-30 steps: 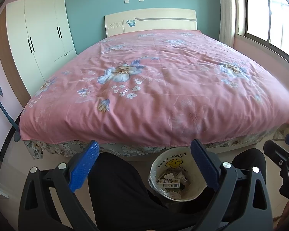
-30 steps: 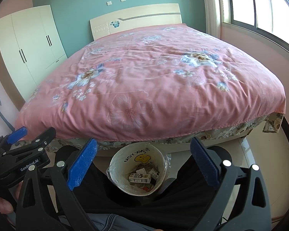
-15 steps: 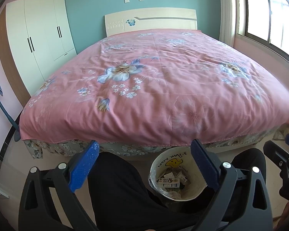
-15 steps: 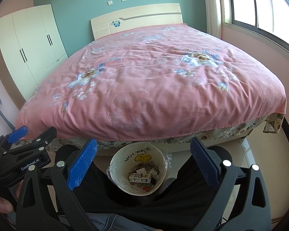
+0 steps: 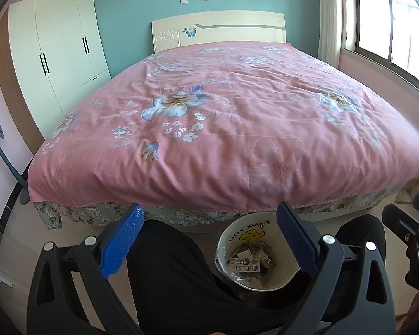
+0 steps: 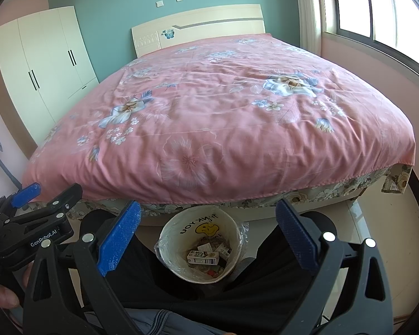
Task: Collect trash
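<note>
A cream trash bin [image 5: 282,282] [image 6: 170,226] with a yellow smiley and a clear liner stands on the floor at the foot of the bed, between a seated person's knees. Inside lie several small cartons [image 5: 244,263] [image 6: 204,257]. My left gripper [image 5: 209,237] hangs open above the person's left leg and the bin, nothing between its blue pads. My right gripper [image 6: 208,236] is open too, straight above the bin, holding nothing. The left gripper [image 6: 28,217] also shows at the left of the right wrist view, held by a hand.
A wide bed with a pink flowered cover [image 5: 231,128] [image 6: 223,122] fills the view ahead. The person's black trouser legs [image 5: 170,276] [image 6: 276,279] flank the bin. A white wardrobe [image 5: 58,67] stands at the left, a window [image 6: 382,11] at the right.
Nothing has visibly changed apart from a very slight camera drift; both grippers stay open over the bin.
</note>
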Motion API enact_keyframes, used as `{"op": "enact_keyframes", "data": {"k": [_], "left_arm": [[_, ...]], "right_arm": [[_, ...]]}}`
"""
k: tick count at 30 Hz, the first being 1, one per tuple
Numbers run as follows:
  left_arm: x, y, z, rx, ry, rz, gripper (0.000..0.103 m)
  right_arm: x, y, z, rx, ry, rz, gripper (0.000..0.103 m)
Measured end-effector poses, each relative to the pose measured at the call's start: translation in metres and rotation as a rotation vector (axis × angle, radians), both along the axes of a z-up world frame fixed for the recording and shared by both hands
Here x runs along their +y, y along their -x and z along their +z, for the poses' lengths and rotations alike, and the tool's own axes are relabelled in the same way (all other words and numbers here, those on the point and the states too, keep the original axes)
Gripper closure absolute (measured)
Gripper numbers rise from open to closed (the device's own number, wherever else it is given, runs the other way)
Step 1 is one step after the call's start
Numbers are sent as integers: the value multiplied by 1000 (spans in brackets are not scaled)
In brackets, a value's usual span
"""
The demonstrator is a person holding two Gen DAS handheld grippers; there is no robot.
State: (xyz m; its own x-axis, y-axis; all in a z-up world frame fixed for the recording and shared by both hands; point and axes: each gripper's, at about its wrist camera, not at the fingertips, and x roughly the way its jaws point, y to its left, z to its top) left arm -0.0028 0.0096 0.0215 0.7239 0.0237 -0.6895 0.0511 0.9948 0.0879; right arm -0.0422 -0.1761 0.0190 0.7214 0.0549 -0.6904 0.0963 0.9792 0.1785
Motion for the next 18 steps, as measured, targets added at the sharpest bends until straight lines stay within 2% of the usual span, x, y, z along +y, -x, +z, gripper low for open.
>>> {"op": "enact_keyframes", "data": {"k": [14,18], "left_arm": [[-5,3,1,-20,-9,-7,6],[-1,-2,1,-1,14,-4,5]], "right_arm": [[-2,-1,-1,4,0,1,8],[-2,-1,-1,6,-1,1,8]]}}
